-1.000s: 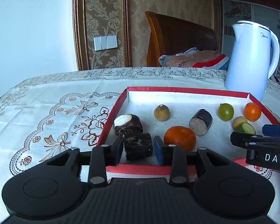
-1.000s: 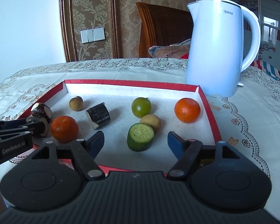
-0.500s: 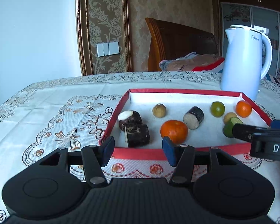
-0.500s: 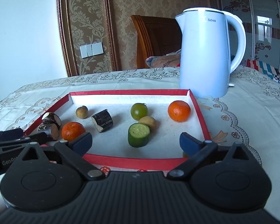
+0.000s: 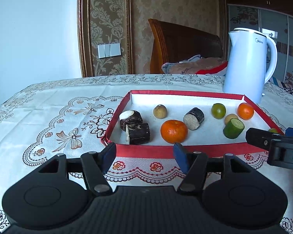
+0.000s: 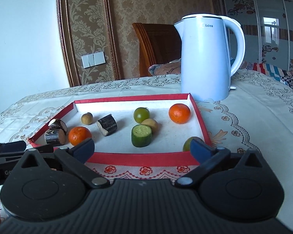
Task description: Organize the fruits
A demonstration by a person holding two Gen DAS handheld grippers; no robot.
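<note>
Both grippers backing off shallow red-rimmed white tray [image 5: 127,99] since a second ago, now hanging before its near wall. Left gripper [image 5: 144,157] jaws opening, nothing between; dark-barked white-cored cane chunk [image 5: 138,133] it was straddling lying free at tray's 7 o'clock. Right gripper [image 6: 142,149] jaws opening, empty; green cut cucumber stub [image 6: 141,135] sitting near 5 o'clock. Orange round tangerine [image 5: 173,131] resting between the two pieces. White electric kettle [image 6: 205,58] standing beyond tray at 1 o'clock.

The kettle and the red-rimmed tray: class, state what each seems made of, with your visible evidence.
Kettle: probably smooth white plastic, judging by its even, softly glossy shell; a thin metallic band rings the top.
Red-rimmed tray: seemingly card covered in red fabric or paper, with thin straight walls, folded corners and a matte white, grainy lining.
</note>
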